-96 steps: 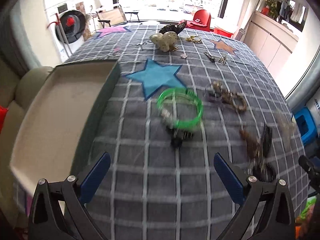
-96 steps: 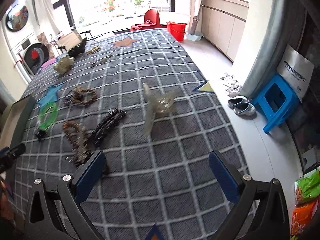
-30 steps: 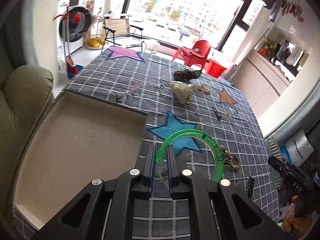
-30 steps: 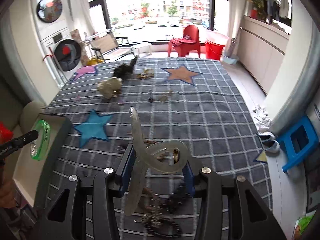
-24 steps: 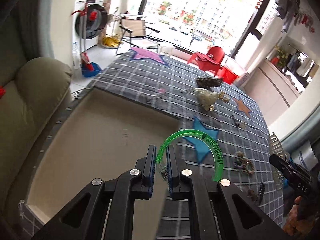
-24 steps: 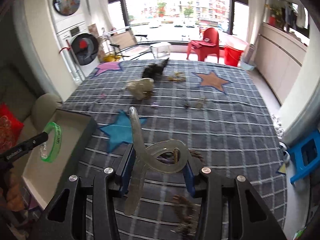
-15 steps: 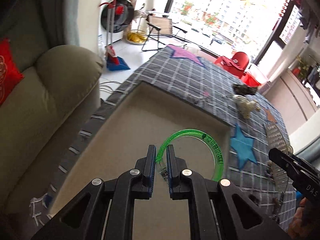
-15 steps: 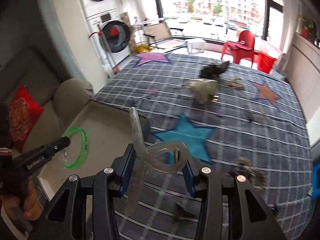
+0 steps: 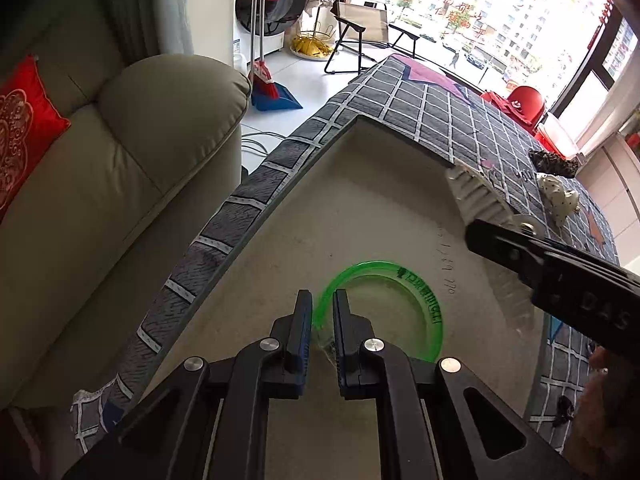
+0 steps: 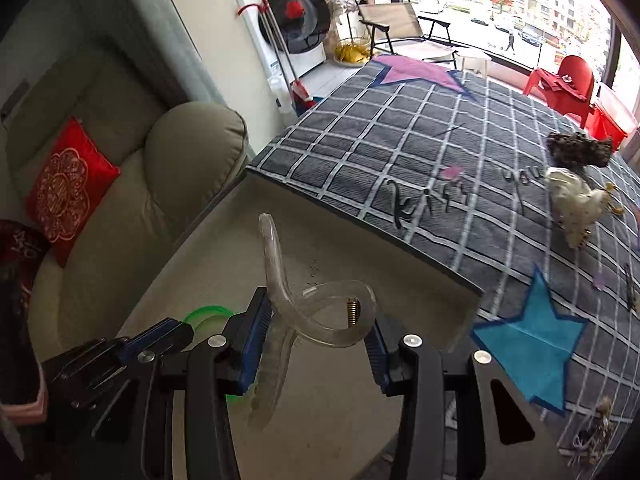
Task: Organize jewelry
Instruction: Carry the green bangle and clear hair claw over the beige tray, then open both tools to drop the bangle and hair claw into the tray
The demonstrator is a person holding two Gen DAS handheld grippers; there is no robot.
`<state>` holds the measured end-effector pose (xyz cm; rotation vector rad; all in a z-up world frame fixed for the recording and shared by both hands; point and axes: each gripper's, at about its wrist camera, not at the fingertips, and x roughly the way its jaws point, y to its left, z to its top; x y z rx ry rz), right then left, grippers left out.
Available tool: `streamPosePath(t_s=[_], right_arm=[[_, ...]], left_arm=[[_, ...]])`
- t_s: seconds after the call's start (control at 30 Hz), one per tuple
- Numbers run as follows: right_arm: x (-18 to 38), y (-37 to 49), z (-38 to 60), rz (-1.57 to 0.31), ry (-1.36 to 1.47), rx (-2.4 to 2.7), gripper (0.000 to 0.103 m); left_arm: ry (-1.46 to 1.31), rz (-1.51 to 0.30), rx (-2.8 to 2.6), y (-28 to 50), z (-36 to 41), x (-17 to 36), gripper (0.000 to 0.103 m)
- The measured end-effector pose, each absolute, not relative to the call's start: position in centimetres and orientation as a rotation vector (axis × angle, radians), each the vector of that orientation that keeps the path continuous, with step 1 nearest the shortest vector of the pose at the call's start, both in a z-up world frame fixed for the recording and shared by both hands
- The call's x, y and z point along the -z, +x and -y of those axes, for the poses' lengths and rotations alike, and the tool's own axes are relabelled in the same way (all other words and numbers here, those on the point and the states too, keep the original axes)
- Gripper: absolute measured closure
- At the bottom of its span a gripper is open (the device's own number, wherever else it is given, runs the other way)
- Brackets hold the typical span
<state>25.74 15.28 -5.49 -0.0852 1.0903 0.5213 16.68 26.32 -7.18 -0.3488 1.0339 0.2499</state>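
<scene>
Green bangle (image 9: 420, 296) pinched in left gripper (image 9: 322, 328) (over tray (image 9: 360, 208)); clear claw clip (image 10: 320, 312) spanning right gripper (image 10: 316, 344)

grey checked cloth (image 10: 432, 152), far right: script "kiss you". right gripper (image 9: 476, 216) arm: "das". box (image 9: 360, 208) floor, handwritten digits: unreadable.

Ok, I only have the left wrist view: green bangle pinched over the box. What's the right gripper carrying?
Observer: The right gripper is shut on a clear hair claw with a brass spring, held across both pads.
Operator: Is it over the box too?
Observer: It looks so. The claw hangs inside the far wall of the beige box, beside the left gripper and its green bangle.
Operator: Anything left on that side?
Observer: A tangled brownish piece of jewelry lies on the checked cloth, past the blue star.
</scene>
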Motion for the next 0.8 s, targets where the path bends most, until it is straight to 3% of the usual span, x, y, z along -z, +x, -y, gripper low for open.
streamPosePath(t_s=[0.3, 0.37, 0.43, 0.5, 0.8], right_arm=[[7.6, 26.6, -16.4, -1.136, -0.116, -0.501, 0.054], [7.5, 26.5, -16.3, -1.148, -0.118, -0.498, 0.051], [7.6, 26.5, -16.3, -1.153, -0.110, -0.501, 0.035], [7.2, 26.3, -16.0, -1.148, -0.097, -0.502, 0.030], [4.1, 24.7, -13.2, -1.099, 0.007, -0.490, 0.024]], left_arm=[[-0.311, -1.042, -0.279, 16.6, -26.1, 7.5, 0.090], [-0.302, -1.042, -0.289, 16.5, -26.1, 7.5, 0.090], [-0.293, -1.040, -0.317, 16.4, -26.1, 7.5, 0.090], [-0.282, -1.035, -0.344, 16.2, -26.1, 7.3, 0.090], [-0.216, -1.010, -0.350, 15.6, -25.6, 6.5, 0.089]])
